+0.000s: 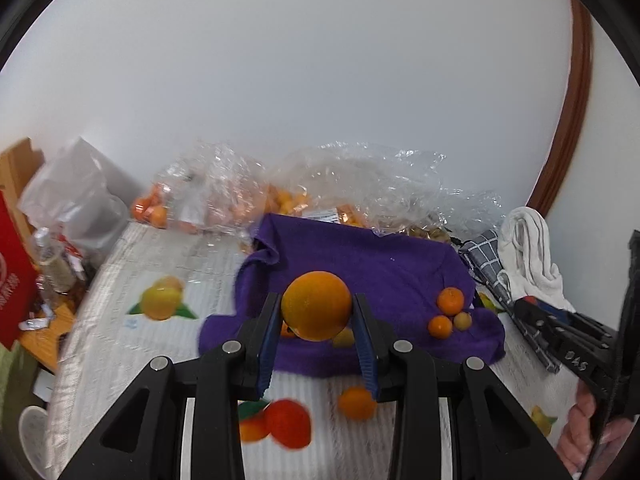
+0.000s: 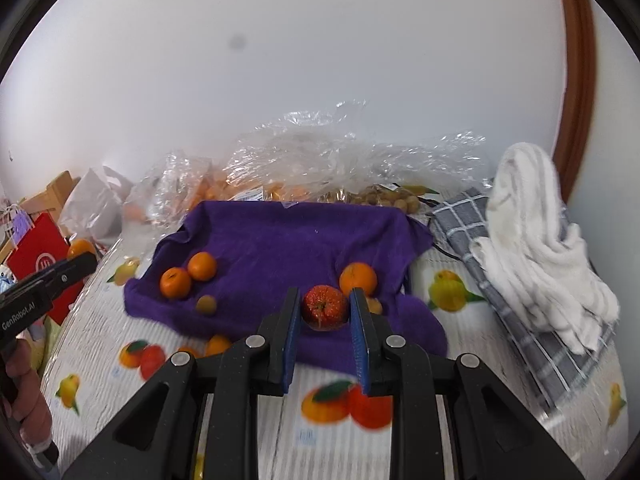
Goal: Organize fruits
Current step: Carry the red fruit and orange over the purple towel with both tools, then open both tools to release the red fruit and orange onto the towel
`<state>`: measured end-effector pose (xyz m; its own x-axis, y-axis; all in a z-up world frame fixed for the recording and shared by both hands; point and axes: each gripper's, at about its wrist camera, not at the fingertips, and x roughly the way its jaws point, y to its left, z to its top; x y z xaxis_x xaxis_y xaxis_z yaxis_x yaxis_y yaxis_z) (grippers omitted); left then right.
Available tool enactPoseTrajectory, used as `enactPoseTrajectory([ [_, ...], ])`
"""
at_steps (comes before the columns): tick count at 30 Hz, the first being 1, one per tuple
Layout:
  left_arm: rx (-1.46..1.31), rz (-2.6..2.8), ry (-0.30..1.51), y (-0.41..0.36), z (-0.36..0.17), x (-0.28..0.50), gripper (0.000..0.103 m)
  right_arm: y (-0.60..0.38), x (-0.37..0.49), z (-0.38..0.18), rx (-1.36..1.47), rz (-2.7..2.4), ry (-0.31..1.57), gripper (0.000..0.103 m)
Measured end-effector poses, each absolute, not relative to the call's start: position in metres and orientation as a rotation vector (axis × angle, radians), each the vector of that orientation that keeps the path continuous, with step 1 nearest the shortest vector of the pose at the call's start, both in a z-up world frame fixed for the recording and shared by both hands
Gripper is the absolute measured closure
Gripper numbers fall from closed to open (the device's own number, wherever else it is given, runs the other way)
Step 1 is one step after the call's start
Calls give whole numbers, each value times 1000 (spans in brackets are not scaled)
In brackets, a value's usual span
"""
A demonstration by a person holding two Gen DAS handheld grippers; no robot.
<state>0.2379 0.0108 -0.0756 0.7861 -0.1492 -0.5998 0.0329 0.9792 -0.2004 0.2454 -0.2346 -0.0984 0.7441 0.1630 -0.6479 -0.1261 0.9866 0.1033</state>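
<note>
My left gripper (image 1: 316,312) is shut on a large orange (image 1: 316,305) and holds it above the near edge of a purple towel (image 1: 360,256). My right gripper (image 2: 324,306) is shut on a red apple (image 2: 324,307) over the same purple towel (image 2: 280,248). On the towel lie two small oranges (image 2: 188,276), a small greenish fruit (image 2: 206,304) and another orange (image 2: 358,278). In the left wrist view, small oranges (image 1: 445,314) sit at the towel's right. One orange (image 1: 356,402) lies on the tablecloth in front of the towel.
The tablecloth (image 2: 460,340) carries printed fruit pictures. Clear plastic bags of fruit (image 2: 320,168) stand behind the towel. A white cloth on a grey checked cloth (image 2: 532,248) lies at right. A red bag (image 2: 40,260) and white bag (image 1: 76,196) stand at left.
</note>
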Motion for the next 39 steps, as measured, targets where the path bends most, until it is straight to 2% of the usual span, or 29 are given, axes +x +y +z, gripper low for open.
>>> enactPoseTrajectory([
  [10, -228, -129, 719, -1, -122, 307, 70, -212, 328, -146, 32, 192, 776, 79],
  [19, -237, -164, 803, -3, -149, 319, 70, -204, 345, -180, -10, 210, 849, 79],
  [27, -242, -170, 813, -3, -150, 319, 70, -203, 351, -193, -20, 189, 893, 79],
  [34, -235, -172, 813, -4, -151, 320, 70, -204, 343, -190, -6, 224, 901, 62],
  [39, -255, -205, 816, -2, -150, 319, 66, -210, 323, -164, -4, 184, 857, 41],
])
